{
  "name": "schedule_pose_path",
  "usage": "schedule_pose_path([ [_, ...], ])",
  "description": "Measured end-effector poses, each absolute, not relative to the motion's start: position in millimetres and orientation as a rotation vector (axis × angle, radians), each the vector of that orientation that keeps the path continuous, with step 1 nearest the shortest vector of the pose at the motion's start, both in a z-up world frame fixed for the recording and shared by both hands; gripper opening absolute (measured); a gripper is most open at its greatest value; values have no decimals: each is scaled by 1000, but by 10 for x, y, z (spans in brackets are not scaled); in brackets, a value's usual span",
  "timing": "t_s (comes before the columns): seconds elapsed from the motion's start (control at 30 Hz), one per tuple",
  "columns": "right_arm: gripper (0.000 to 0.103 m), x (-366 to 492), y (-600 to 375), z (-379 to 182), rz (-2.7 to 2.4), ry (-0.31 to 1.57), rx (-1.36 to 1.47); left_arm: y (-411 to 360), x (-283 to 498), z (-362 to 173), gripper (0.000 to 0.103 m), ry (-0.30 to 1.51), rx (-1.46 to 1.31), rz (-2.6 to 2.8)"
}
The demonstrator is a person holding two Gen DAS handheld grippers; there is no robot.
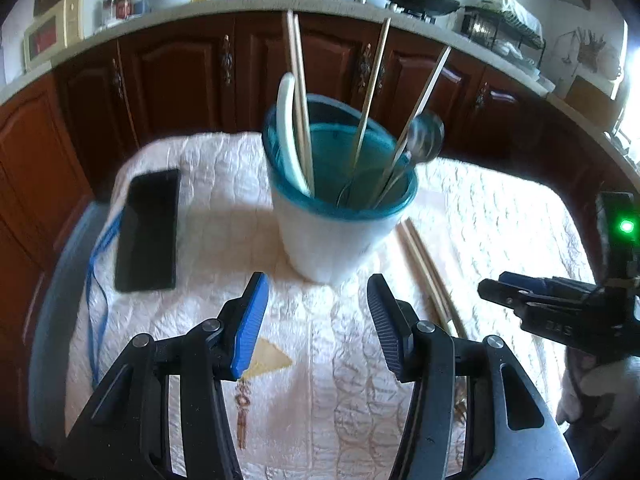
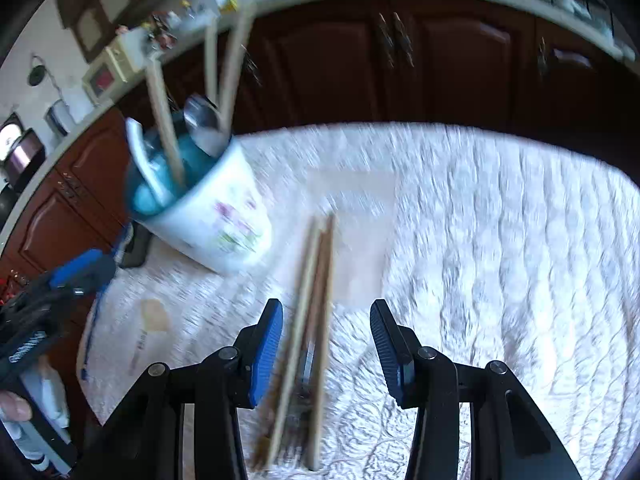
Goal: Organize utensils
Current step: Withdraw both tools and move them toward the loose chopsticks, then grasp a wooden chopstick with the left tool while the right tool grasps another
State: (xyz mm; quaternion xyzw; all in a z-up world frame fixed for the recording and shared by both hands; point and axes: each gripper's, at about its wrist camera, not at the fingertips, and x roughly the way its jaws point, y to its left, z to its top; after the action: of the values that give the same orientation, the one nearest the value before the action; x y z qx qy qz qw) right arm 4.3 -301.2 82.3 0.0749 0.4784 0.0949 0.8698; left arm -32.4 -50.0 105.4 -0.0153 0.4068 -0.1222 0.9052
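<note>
A white cup with a teal rim stands on the white quilted cloth. It holds several chopsticks, a white spoon and a metal spoon. It also shows in the right wrist view. Loose wooden chopsticks lie on the cloth right of the cup, seen too in the left wrist view. My left gripper is open and empty just before the cup. My right gripper is open, low over the loose chopsticks, which lie between its fingers.
A black phone with a blue cord lies left of the cup. Dark wooden cabinets and a cluttered counter stand behind the table. The cloth stretches to the right of the chopsticks.
</note>
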Motion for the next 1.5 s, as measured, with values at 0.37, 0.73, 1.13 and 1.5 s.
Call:
schedule_pose_path([
  [0.37, 21, 333, -2923, 348, 188, 1098, 145, -636, -264, 846, 51, 905, -34, -292],
  [0.73, 19, 199, -3583, 327, -9, 1100, 251, -1218, -133, 579, 51, 1015, -99, -493],
  [1.13, 14, 20, -3781, 336, 93, 1128, 270, -1436, 97, 310, 10, 1141, -144, -557],
  [1.5, 7, -533, -3761, 321, 213, 1221, 351, -888, -302, 418, 4, 1154, -67, -574],
])
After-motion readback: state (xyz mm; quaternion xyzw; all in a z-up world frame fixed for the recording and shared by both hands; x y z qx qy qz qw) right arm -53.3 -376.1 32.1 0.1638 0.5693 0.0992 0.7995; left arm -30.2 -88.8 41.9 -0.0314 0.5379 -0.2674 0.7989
